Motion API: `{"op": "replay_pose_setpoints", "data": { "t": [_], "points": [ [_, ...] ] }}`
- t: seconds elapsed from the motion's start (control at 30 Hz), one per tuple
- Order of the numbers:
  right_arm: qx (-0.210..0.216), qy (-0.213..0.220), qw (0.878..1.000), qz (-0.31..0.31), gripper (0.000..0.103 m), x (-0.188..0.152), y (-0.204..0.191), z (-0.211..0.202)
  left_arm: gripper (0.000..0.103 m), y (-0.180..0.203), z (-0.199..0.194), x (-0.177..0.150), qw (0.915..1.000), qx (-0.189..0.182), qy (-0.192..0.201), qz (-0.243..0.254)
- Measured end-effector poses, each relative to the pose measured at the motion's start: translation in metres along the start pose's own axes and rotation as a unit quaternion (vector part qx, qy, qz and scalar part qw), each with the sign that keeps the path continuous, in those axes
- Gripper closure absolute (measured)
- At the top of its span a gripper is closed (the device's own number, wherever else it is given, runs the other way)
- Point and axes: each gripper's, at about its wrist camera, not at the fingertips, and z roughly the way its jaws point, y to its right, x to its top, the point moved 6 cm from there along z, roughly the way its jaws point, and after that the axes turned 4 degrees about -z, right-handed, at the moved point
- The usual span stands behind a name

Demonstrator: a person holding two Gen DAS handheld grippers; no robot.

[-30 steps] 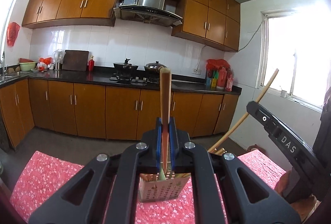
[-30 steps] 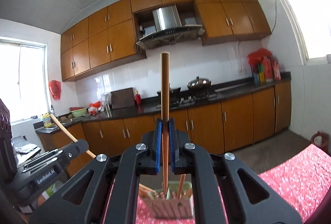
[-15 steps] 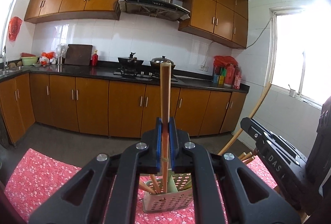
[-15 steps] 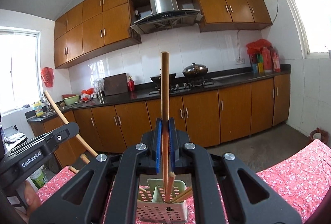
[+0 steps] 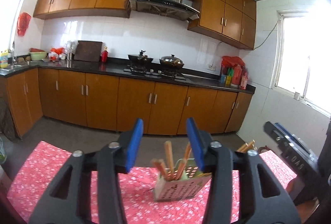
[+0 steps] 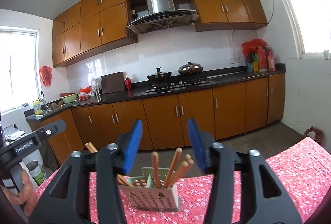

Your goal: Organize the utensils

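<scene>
Tablecloth [image 6: 289,170]: red-pink, small white floral print. Utensil holder [image 6: 153,195] standing on it: pale grey-green, perforated with dark holes. Chopsticks [image 6: 155,166] inside holder: light orange-brown wood. Cabinets [image 6: 196,114] behind holder: amber-brown, pale handles. Countertop [image 6: 186,87] above them: glossy black. Wall tiles [image 6: 157,52]: white.

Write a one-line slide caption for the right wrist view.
Right hand-held gripper open above the perforated holder of chopsticks on the red floral tablecloth.
</scene>
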Motion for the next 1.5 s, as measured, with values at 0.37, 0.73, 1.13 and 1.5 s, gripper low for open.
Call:
{"op": "replay_pose_setpoints", "data": {
  "t": [0.37, 0.73, 1.13, 1.5],
  "points": [
    [-0.040, -0.017, 0.999, -0.016, 0.002, -0.039, 0.002, -0.080, 0.004, -0.028, -0.102, -0.068, 0.9984, 0.045, -0.002, 0.035],
    [-0.070, -0.073, 0.994, -0.036, 0.002, -0.110, -0.017, -0.118, 0.004, -0.046, -0.151, -0.146, 0.9929, 0.108, -0.025, 0.042],
    [-0.061, -0.101, 0.990, -0.073, 0.002, -0.155, -0.032, -0.131, 0.004, -0.031, -0.162, -0.184, 0.9893, 0.108, -0.034, 0.091],
    [-0.068, -0.122, 0.988, -0.059, 0.002, -0.174, -0.028, -0.134, 0.004, -0.029, -0.161, -0.192, 0.9905, 0.101, -0.045, 0.081]
  ]
}}
